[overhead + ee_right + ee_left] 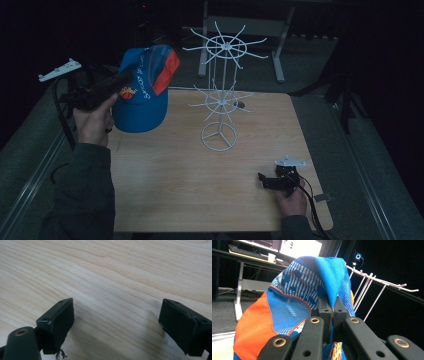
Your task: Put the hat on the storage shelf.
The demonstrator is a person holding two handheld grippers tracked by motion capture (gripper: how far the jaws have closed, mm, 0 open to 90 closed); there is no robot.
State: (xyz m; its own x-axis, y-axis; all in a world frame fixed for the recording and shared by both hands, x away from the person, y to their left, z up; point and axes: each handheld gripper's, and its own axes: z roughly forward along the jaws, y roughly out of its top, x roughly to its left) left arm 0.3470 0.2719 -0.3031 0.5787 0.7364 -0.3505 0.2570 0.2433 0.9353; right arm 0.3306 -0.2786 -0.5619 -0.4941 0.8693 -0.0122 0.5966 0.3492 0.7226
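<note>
Pale wooden table [175,185] in a dark room, grey floor around it. Your left tongs [116,84] clamp a blue-and-orange cap [142,90], held above the table's left edge. A white wire rack [220,95] stands mid-table. Your right tongs [116,322] gape over bare wood.

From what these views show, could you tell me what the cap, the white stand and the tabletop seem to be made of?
The cap looks like woven fabric with open mesh panels, matte. The white stand appears to be thin coated metal wire, judging by its slim rods, though plastic is possible. The tabletop shows pale wood grain, either wood or laminate.
</note>
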